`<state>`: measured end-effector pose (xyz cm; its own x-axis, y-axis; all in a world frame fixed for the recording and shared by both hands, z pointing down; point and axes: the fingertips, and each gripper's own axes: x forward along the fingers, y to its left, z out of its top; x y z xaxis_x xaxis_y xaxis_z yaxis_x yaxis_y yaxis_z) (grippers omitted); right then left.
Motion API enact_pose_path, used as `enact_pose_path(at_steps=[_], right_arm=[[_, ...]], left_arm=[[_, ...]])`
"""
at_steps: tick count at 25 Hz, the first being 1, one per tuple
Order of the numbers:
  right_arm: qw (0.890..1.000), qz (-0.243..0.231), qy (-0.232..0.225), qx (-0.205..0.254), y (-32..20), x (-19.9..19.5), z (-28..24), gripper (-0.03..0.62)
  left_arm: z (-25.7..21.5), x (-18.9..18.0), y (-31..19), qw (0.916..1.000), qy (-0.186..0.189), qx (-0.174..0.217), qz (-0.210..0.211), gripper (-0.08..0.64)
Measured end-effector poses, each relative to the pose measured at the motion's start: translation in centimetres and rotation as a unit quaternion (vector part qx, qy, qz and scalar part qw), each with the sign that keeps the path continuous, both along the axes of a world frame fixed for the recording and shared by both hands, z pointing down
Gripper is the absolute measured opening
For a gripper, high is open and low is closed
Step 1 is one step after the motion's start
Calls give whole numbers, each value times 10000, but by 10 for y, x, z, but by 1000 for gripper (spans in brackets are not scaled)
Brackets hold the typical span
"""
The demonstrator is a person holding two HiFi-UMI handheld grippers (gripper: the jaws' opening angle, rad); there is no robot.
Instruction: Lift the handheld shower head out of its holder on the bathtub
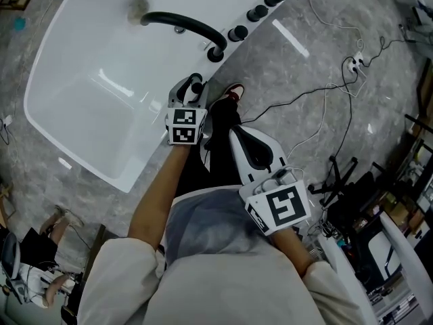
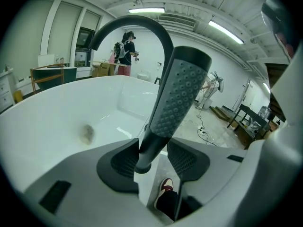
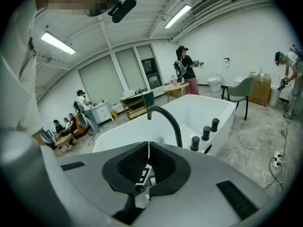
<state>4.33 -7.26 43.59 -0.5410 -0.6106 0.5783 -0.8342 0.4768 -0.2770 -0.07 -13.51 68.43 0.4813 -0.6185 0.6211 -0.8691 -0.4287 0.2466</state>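
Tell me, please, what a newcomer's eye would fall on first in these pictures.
The white bathtub fills the head view's upper left, with a black arched spout over its rim. In the left gripper view, the grey shower head stands between the left gripper's open jaws.

Tub point(image 1: 81, 100): one.
Spout point(image 1: 183, 24): one, black and arched.
Knobs point(image 3: 205, 133): three, in a row on the tub's rim.
Shower head point(image 2: 182, 98): one.
Drain point(image 2: 86, 134): one.
Claws: two, the left claw point(image 2: 156, 161) and the right claw point(image 3: 147, 167).
Marker cubes point(image 1: 186, 126): two, one on each claw.
Shoe point(image 2: 164, 187): one in view, red and white.
Power strip point(image 1: 355, 63): one, on the floor.
Chair point(image 3: 241, 91): one, beside the tub.
Ceiling lights point(image 3: 59, 42): two strips in each claw view.
People on their feet point(image 3: 184, 70): three in the right claw view; those seated at the far wall are too small to count.
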Motion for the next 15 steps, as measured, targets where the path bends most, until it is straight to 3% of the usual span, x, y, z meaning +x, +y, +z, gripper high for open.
enact_pose_path(at_steps=[7, 15], right_arm=[[10000, -12, -13, -33, 3, 4, -2, 18], [10000, -20, -13, -37, 5, 7, 2, 18]], left_arm=[[5, 1, -6, 9998, 120, -121, -141, 175], [10, 0, -7, 9999, -22, -30, -130, 173]])
